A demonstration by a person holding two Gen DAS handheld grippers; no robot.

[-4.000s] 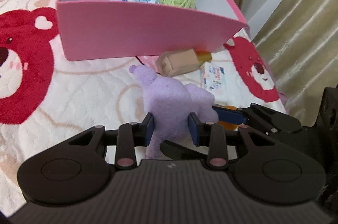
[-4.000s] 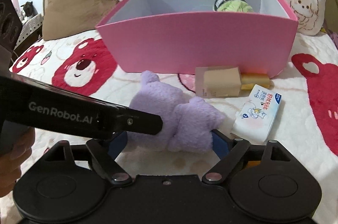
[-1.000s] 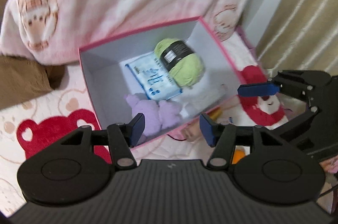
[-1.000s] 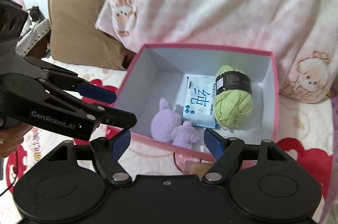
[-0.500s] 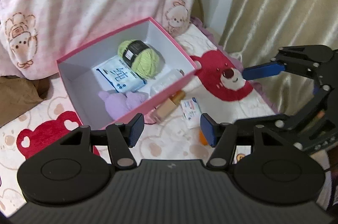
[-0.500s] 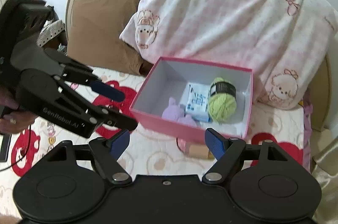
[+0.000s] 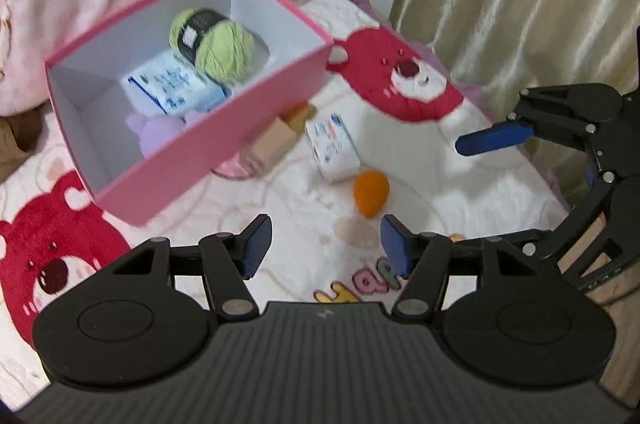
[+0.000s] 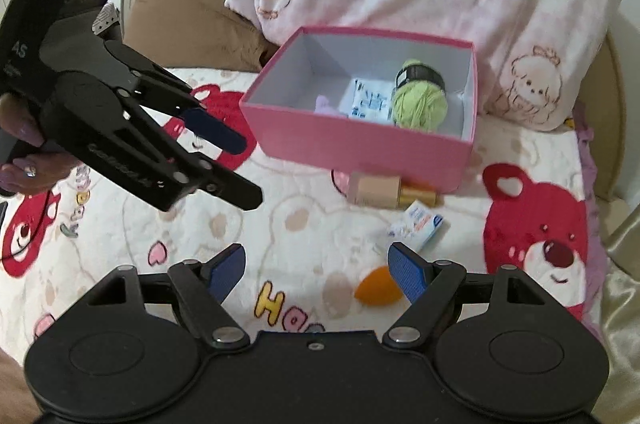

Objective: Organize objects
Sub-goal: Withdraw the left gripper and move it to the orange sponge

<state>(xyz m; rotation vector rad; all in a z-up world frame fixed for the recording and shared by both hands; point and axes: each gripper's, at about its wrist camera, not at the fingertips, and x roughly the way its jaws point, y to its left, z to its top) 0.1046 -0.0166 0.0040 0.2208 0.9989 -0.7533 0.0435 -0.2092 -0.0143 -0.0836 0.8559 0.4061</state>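
Both the left claw point(image 7: 324, 244) and right claw point(image 8: 316, 272), parted and empty, hover over the bed point(image 8: 304, 224), where a sponge point(image 7: 370, 193), packet point(image 7: 333, 148) and bottle point(image 7: 276, 140) lie beside the pink box point(image 7: 224, 148), presumably awaiting collection.

I count one pink box point(image 7: 224, 152) on the bed. Inside it I see three things: one ball of green yarn point(image 7: 218, 44), one blue-and-white packet point(image 7: 176, 90) and one purple plush toy point(image 7: 160, 134). Outside the box, on the bedspread, I count three more: one beige bottle with a gold cap point(image 8: 380, 190), one small tissue pack point(image 7: 332, 146) and one orange sponge point(image 7: 370, 192). That makes six loose items and one container. Two grippers are in view, left gripper point(image 7: 324, 248) and right gripper point(image 8: 316, 268).
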